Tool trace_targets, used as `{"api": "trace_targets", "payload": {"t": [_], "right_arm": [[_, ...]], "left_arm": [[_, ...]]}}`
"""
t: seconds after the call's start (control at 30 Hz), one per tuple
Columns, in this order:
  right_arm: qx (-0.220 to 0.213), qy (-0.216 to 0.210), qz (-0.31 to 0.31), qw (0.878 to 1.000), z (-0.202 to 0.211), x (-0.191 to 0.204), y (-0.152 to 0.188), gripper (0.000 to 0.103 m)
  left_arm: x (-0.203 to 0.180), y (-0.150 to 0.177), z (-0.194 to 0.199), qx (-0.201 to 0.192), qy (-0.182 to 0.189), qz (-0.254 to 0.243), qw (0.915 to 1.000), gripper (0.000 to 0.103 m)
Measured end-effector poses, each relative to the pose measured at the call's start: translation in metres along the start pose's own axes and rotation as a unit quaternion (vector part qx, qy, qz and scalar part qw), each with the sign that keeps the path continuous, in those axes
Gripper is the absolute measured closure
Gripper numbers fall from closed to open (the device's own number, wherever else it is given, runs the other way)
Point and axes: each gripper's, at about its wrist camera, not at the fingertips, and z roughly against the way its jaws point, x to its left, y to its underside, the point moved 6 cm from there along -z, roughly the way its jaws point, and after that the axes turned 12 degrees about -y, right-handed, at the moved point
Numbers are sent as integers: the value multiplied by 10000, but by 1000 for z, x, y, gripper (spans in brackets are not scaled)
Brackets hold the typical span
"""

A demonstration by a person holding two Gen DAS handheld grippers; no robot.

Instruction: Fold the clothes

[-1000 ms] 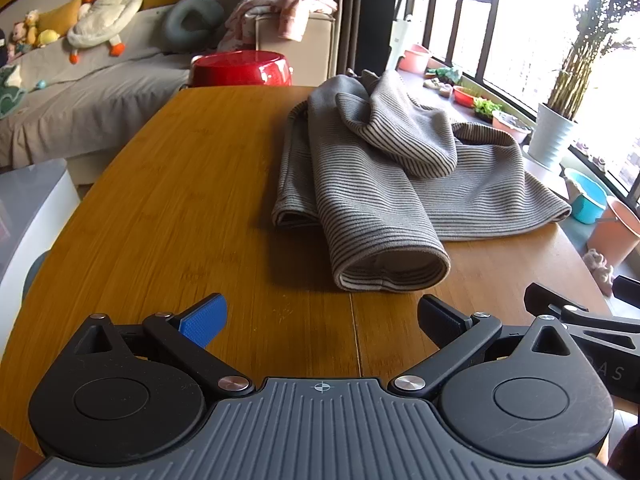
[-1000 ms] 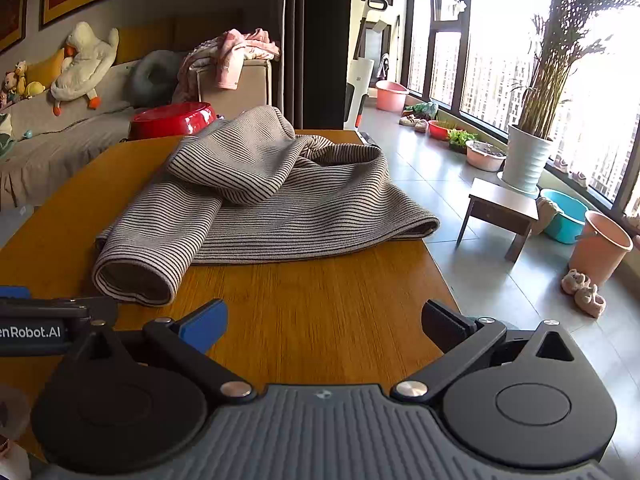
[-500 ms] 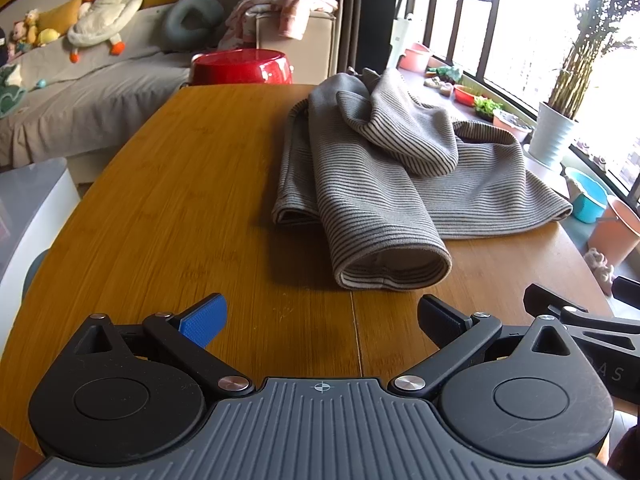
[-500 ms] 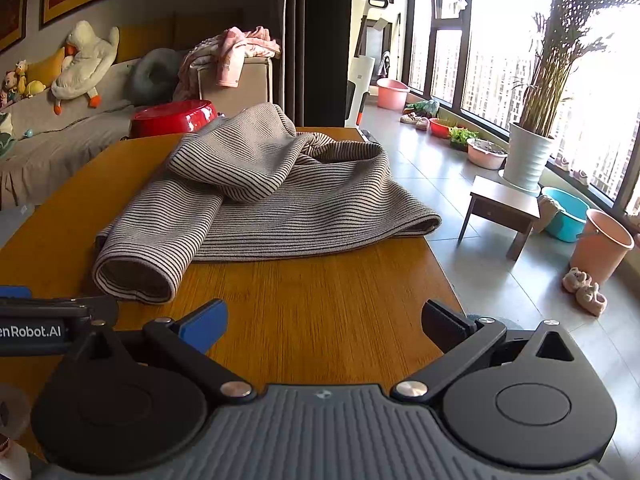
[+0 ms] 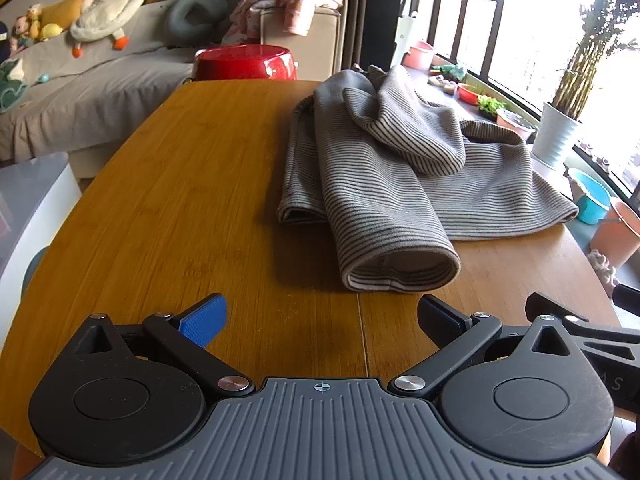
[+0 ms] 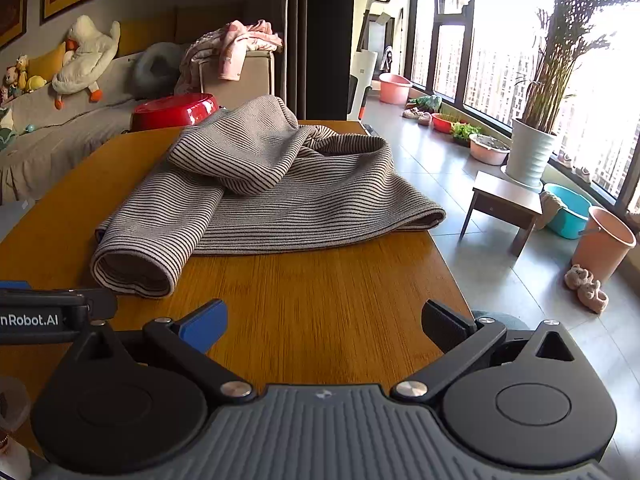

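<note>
almost nothing has moved since a second ago: both views hold the same framing, with only a slight drift nearer to the striped sweater (image 5: 384,184) in the right wrist view. the sweater lies bunched on the wooden table (image 5: 192,200), toward the right and far half, a rolled sleeve end pointing at the near edge and its right hem close to the table's right edge.

risks, as a judgement: the cloth is layered (sleeve over body), so a pinch at the roll may catch several layers and drag the whole heap instead of unfolding it; a pull to the right could slide the hem off the table.

left gripper (image 5: 320,320) has its jaws spread wide, nothing between them, hovering over bare table short of the sleeve end. right gripper (image 6: 324,320) is likewise wide apart and empty, touching nothing, near the table's near right corner.
</note>
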Motion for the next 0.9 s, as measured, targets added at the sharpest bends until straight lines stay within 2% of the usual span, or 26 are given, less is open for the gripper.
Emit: {"api": "trace_targets", "payload": {"t": [0.13,0.23,0.43,0.53,0.77,0.83,0.9], "right_arm": [[112,-9,-44,9999,-11,-6,-5,0],[177,-75,-248,9995,-22,-17,-14,0],[124,-593,-796,9950,-56,-34,-48,0],[71,-798,-935,9924,-77,-42,-72,0],[-67,-1507,-1386,9788,-137,-47,-117,0],[-193,-1689,-1482,9742,-157,-51,-121,0],[-212,-1698,-1506,9737,-178,-54,-119,0]], "left_arm": [[2,-13,-9,-9,57,-13,10000,0],[-2,-28,-19,40,308,-96,9995,0],[-21,-71,-49,-24,908,-340,9953,0],[-29,-89,-71,67,1095,-362,9933,0],[-36,-115,-119,126,1130,-289,9931,0],[-36,-118,-130,131,1142,-252,9931,0],[-35,-115,-133,23,1106,-250,9935,0]]}}
